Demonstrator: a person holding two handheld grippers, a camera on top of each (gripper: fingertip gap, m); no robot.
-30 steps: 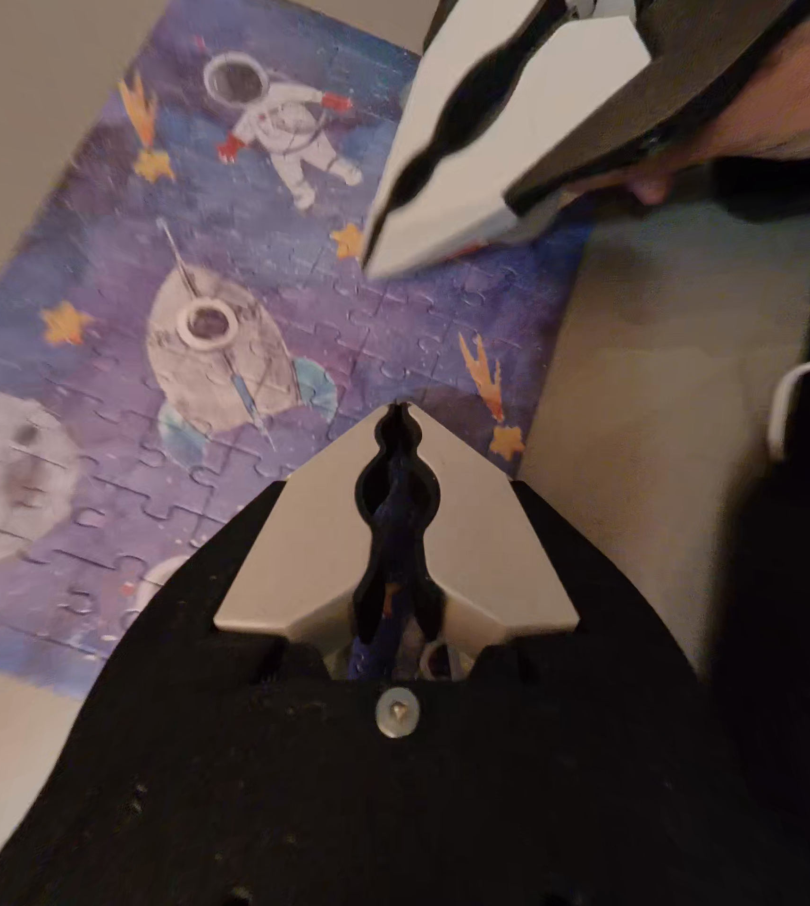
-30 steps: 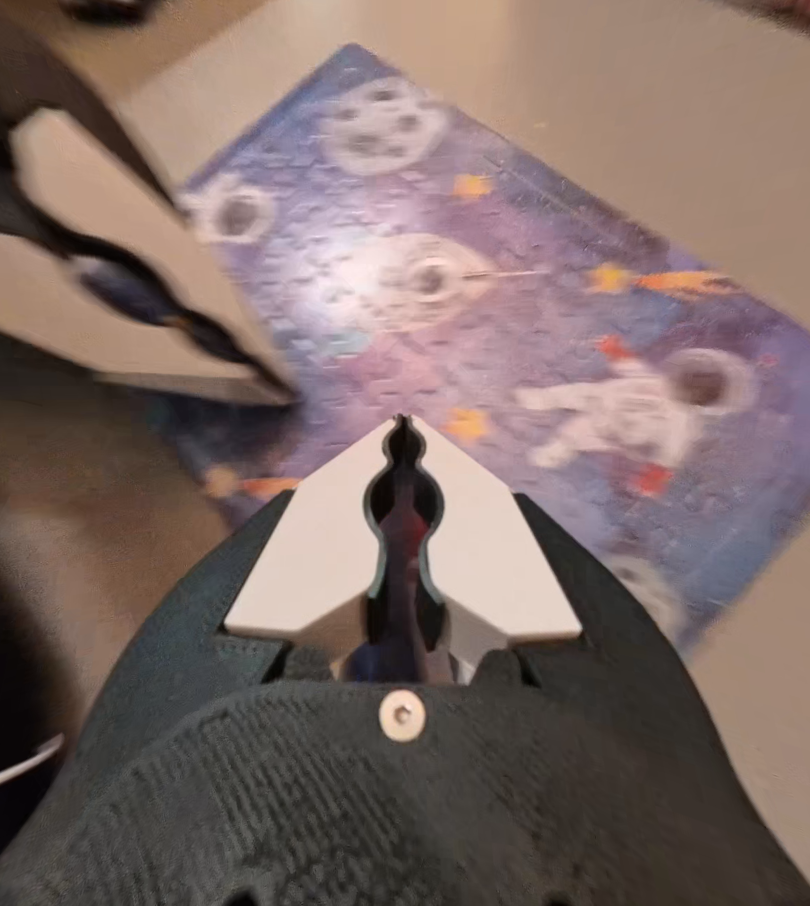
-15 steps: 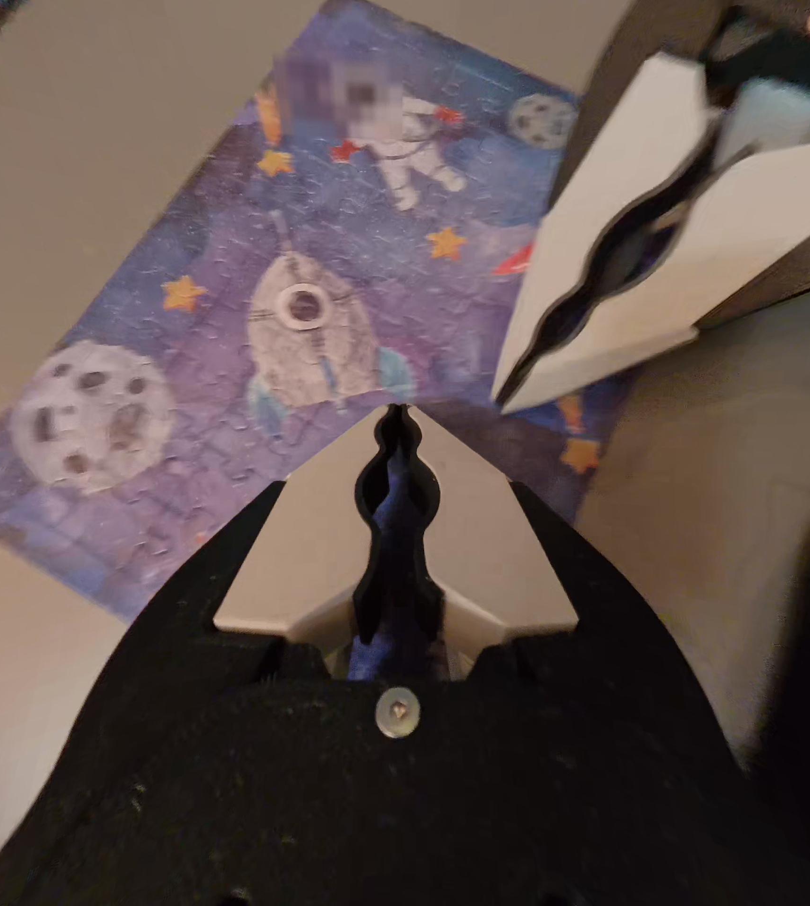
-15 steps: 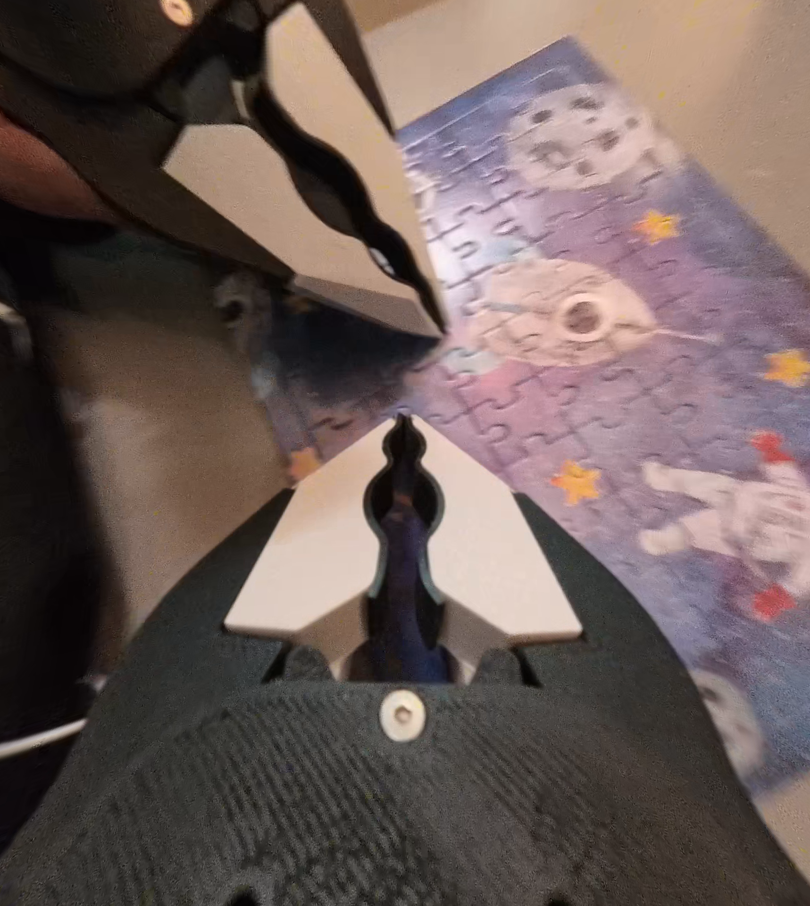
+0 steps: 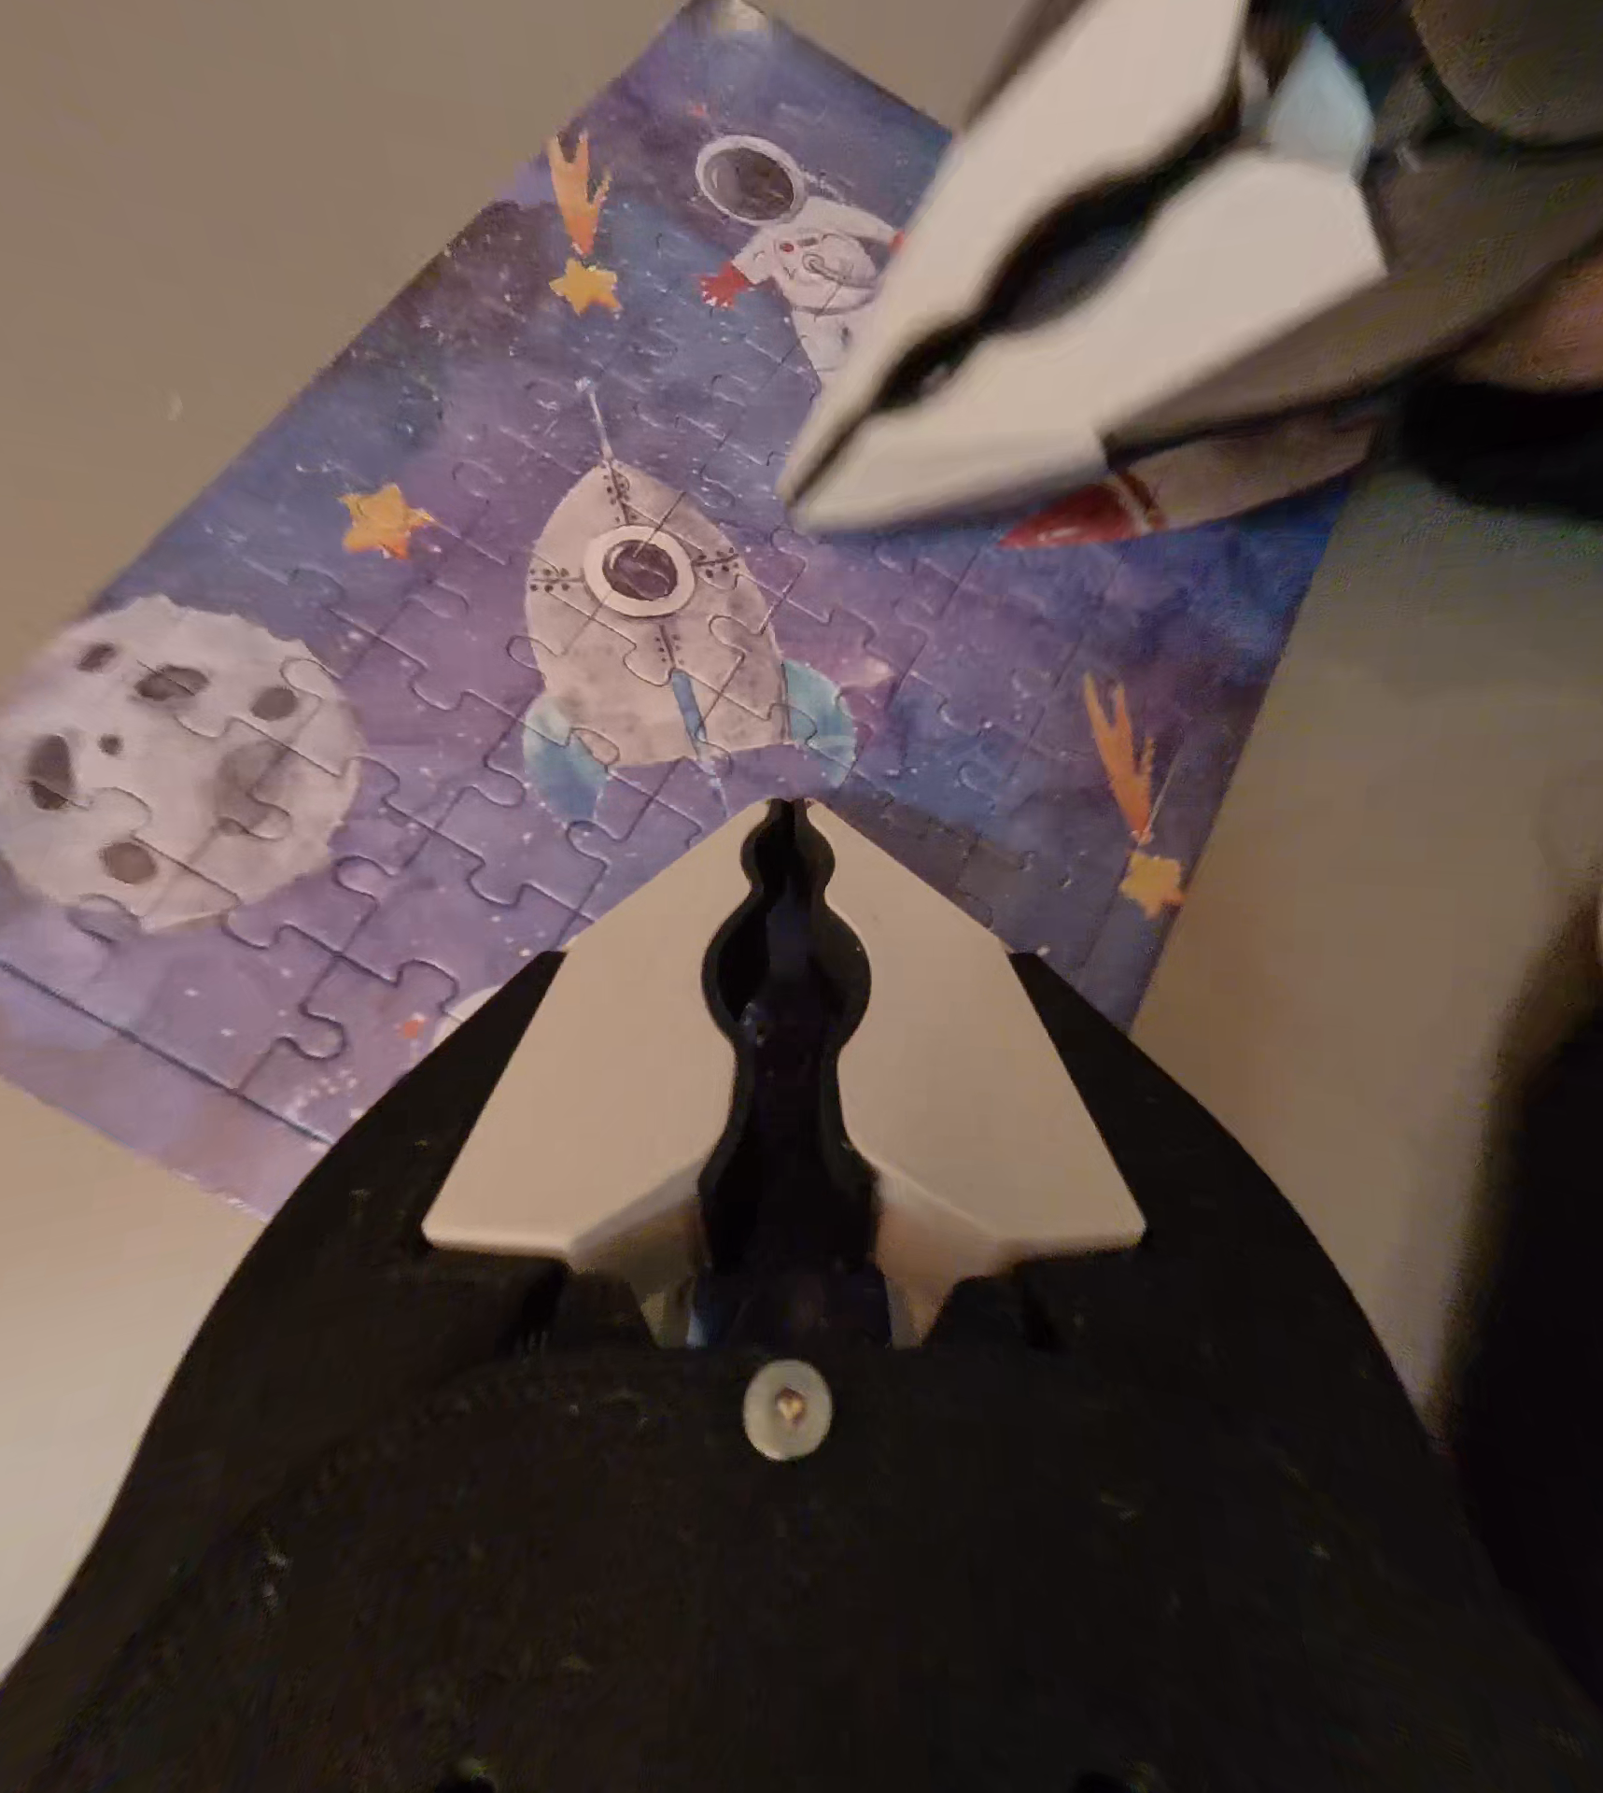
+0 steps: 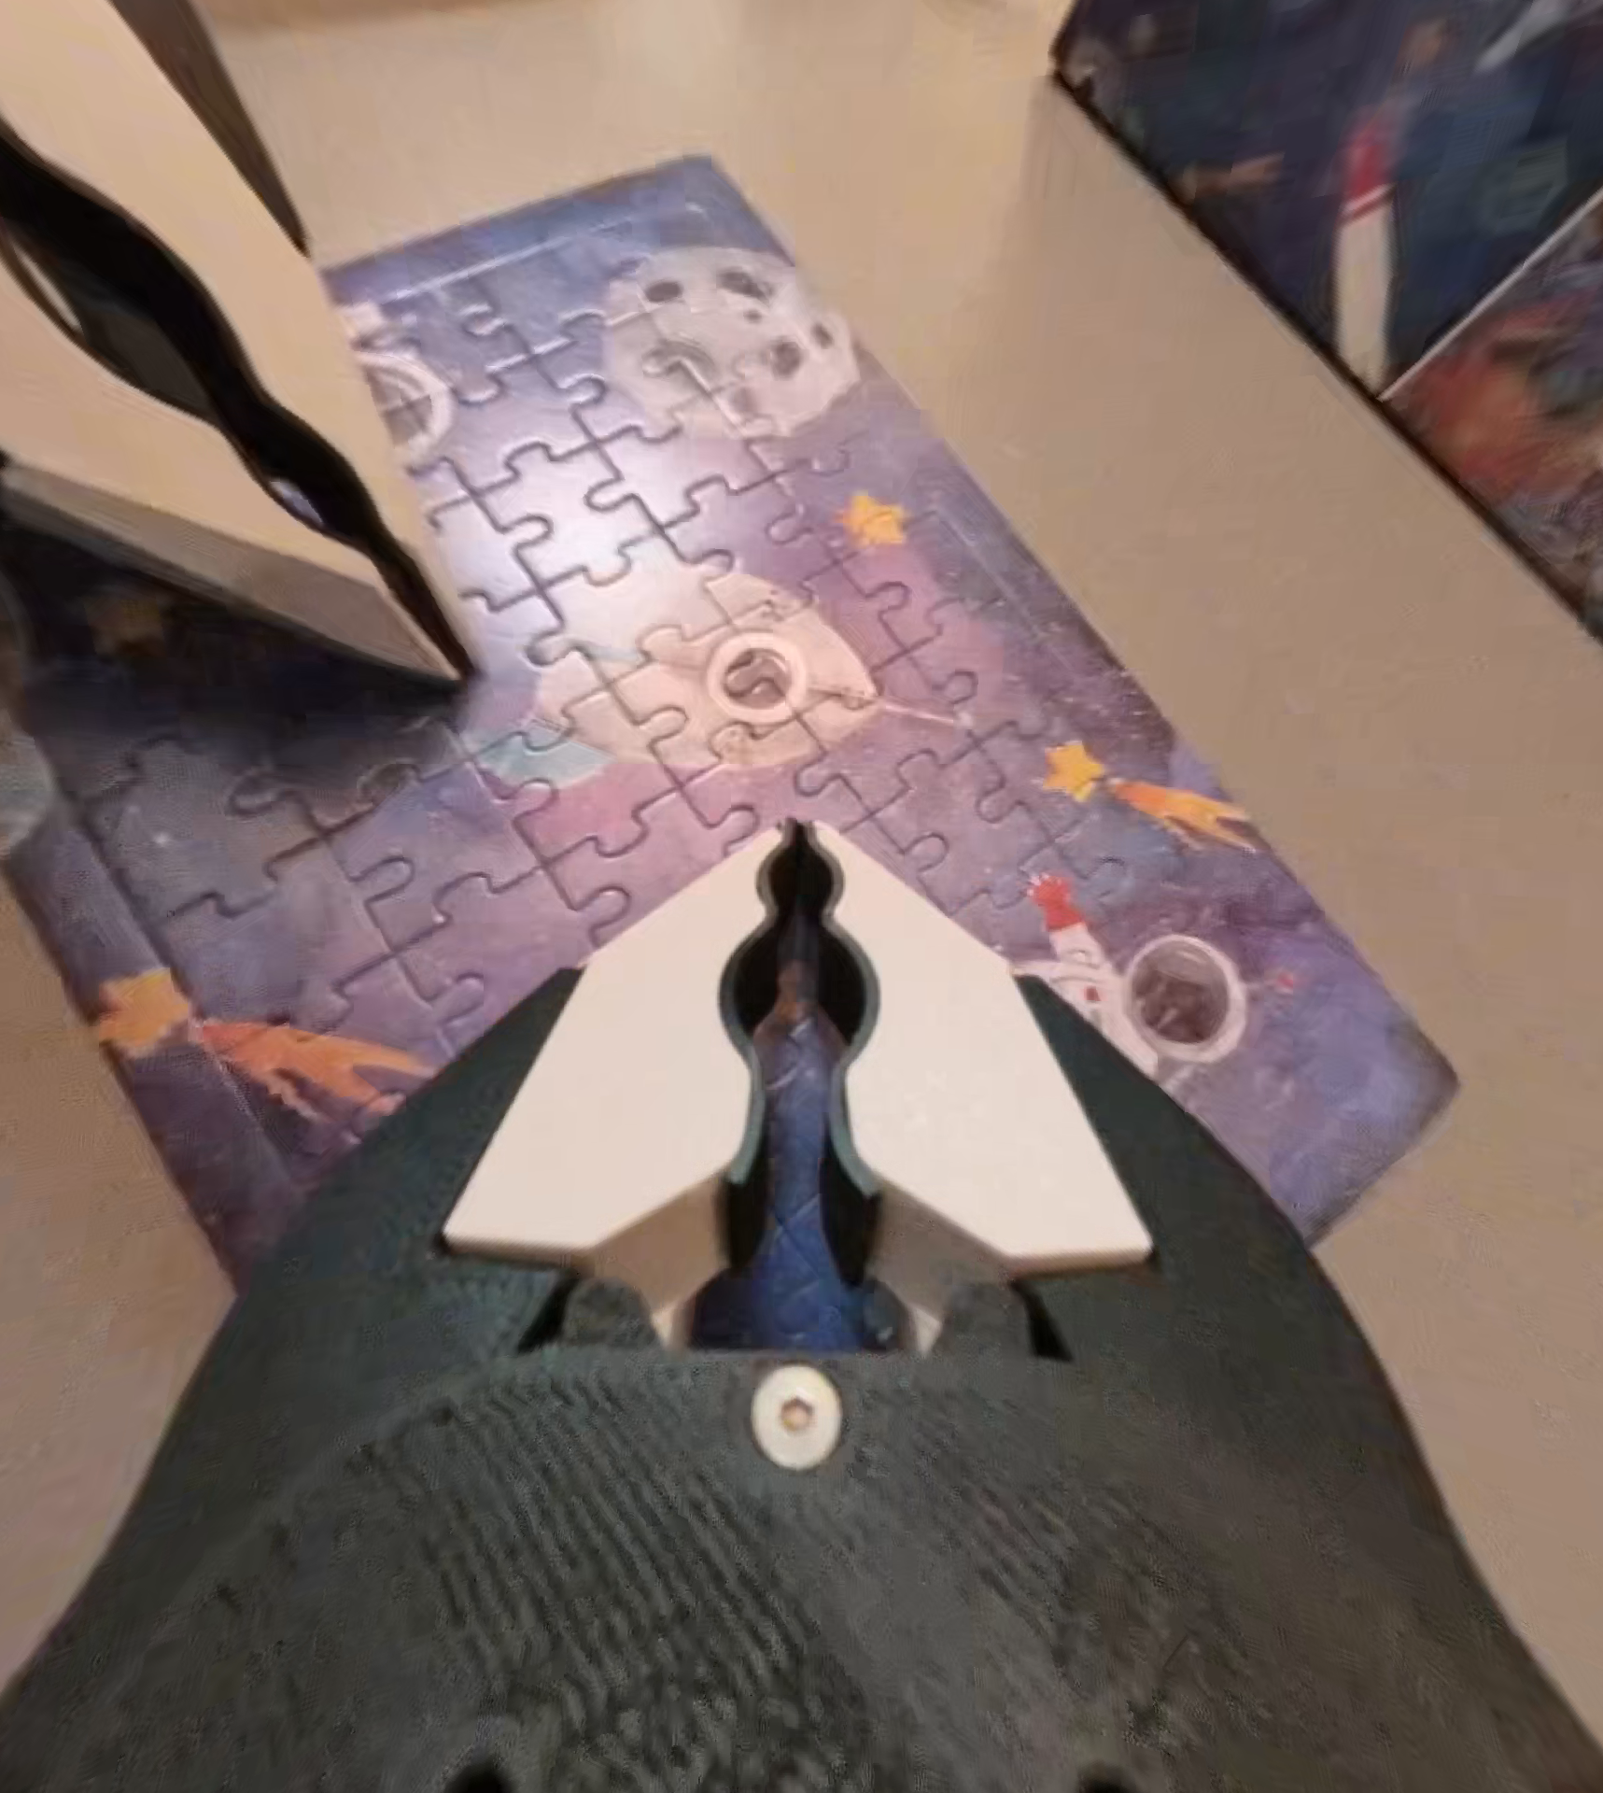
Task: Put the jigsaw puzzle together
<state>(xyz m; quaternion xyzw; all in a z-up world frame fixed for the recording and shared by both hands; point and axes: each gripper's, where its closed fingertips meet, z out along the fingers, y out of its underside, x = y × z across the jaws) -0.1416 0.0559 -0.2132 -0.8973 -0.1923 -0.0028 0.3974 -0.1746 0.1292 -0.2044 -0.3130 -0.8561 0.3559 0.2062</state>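
Jigsaw puzzle (image 5: 681,621) flat on table (image 5: 99,243), both tools above it, box (image 6: 1476,243) beyond

A beige table (image 5: 147,243) carries the assembled space jigsaw puzzle (image 5: 506,543) and a picture box (image 6: 1476,223) nearby

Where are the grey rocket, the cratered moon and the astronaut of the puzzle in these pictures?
grey rocket (image 5: 647,640): left wrist view, on its body below the round window.
cratered moon (image 5: 152,766): left wrist view, on its middle between the craters.
astronaut (image 5: 817,257): left wrist view, on the white suit's chest.
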